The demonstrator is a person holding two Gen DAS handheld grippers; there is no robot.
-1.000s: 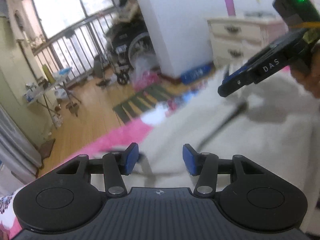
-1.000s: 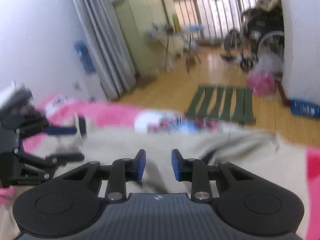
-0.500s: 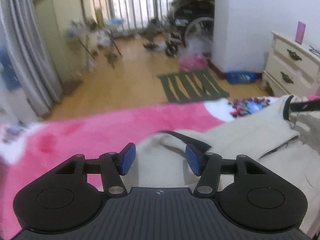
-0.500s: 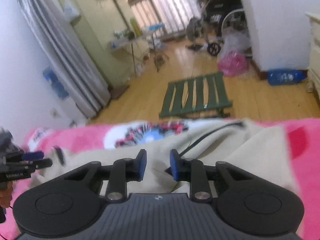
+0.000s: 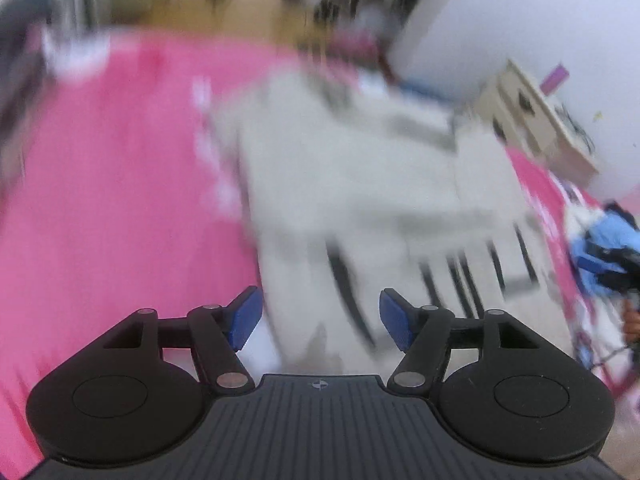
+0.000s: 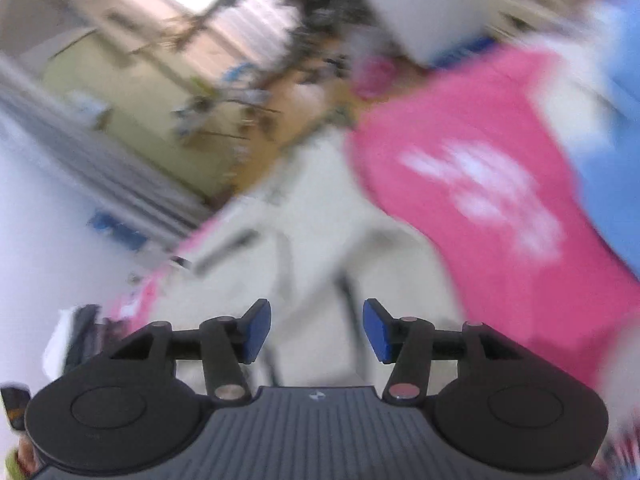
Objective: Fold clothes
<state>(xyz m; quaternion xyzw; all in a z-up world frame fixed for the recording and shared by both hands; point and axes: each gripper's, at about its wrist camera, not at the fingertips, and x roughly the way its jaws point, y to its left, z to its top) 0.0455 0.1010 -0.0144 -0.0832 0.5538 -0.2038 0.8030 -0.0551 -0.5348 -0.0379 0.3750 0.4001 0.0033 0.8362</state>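
A cream garment [image 5: 352,184] with dark trim lies spread on a pink blanket [image 5: 112,184]. Both views are heavily motion-blurred. My left gripper [image 5: 320,322] is open and empty, above the garment's near edge. My right gripper [image 6: 316,330] is open and empty, above the same cream garment [image 6: 304,240], with the pink blanket [image 6: 500,200] to its right. The other gripper shows at the right edge of the left wrist view [image 5: 616,268] and blurred at the lower left of the right wrist view [image 6: 80,340].
A cream dresser [image 5: 536,120] stands beyond the bed at the right, against a white wall [image 5: 520,16]. Wooden floor and a balcony railing [image 6: 224,24] lie beyond the bed. Grey curtains [image 6: 100,168] hang at the left. A light blue cloth [image 6: 616,100] is at the right edge.
Both grippers have swung fast and tilted down toward the bed. Both pairs of jaws have opened wider. The right gripper was nearly closed earlier.
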